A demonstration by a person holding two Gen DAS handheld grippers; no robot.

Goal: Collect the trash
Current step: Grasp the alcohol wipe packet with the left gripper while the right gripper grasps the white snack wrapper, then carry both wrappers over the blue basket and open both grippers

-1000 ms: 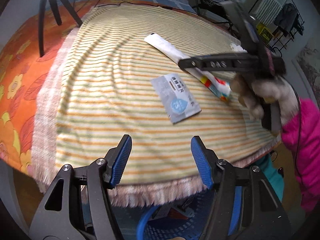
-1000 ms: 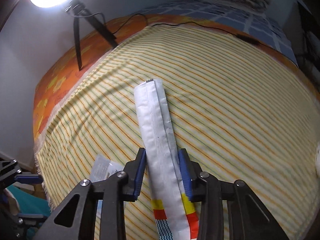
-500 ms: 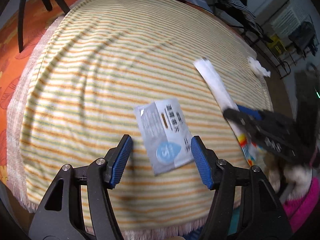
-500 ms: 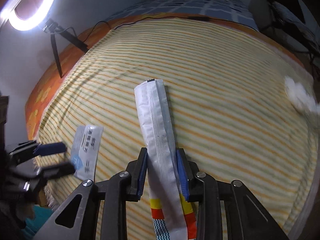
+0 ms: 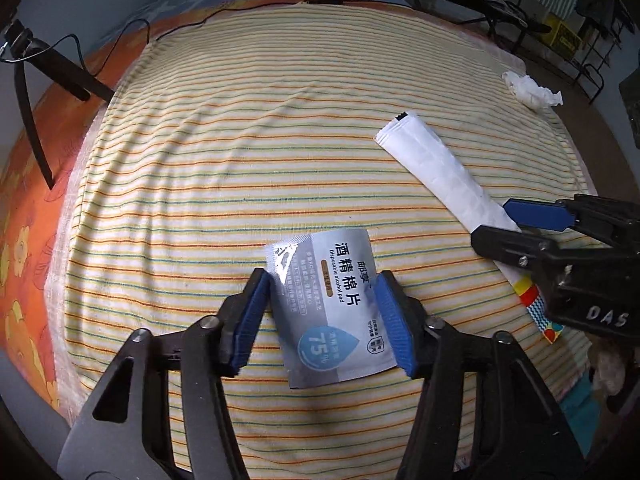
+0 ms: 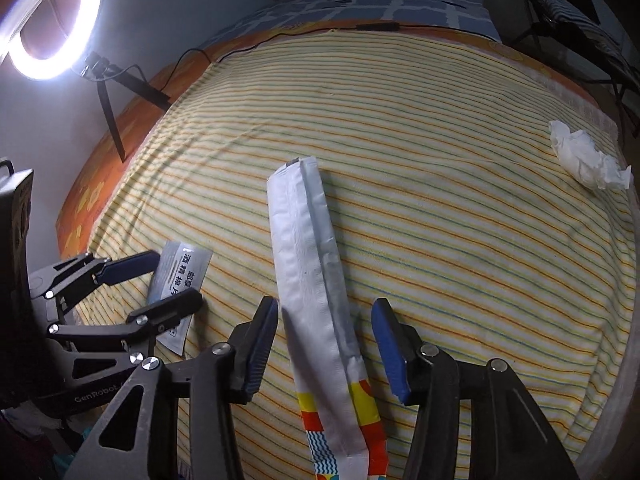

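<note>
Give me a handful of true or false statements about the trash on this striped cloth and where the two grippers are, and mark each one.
1. The alcohol pad packet lies between the left gripper fingers. True; the jaws are closing around it.
2. The long white wrapper is clamped tight by the right gripper. False; its jaws are opening, with gaps on both sides of the wrapper.
3. A crumpled tissue sits near the cloth's far right edge. True.
4. The tissue touches the long wrapper. False; bare striped cloth separates them.
5. The ring light is off. False; it glows brightly.
</note>
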